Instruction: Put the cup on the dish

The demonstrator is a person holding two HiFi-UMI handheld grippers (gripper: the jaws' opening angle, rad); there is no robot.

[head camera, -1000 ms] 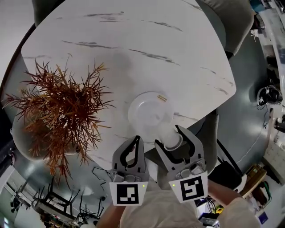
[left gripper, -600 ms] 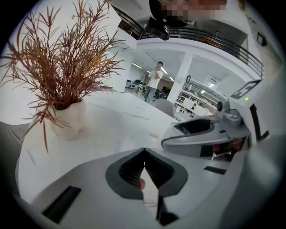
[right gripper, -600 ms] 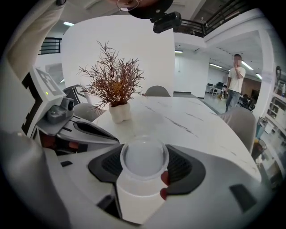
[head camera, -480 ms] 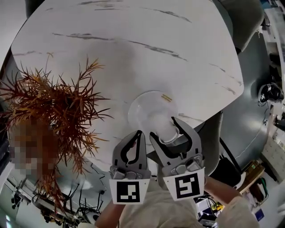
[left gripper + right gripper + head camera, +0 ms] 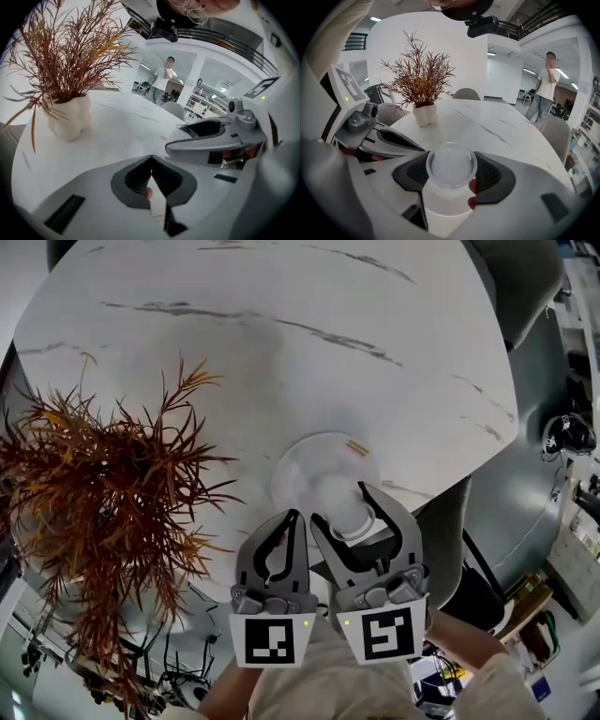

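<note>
Right gripper view looks straight into the open mouth of a small translucent white plastic cup, which the right gripper pinches between its dark ribbed jaws, one on each side of the cup's wall. Head view shows the same cup tilted, rim toward the person, over the near rim of the round translucent white dish. Whether the cup touches the dish cannot be told. The dish sits close to the near edge of the round white marble worktop.

The left gripper hangs just beside the right gripper, at the worktop's edge. In the left gripper view its jaws are pressed together at the tips with nothing between them.

A rust-brown spiky plant in a lumpy white vase stands on the worktop, well apart from the dish, toward the person's left.
</note>
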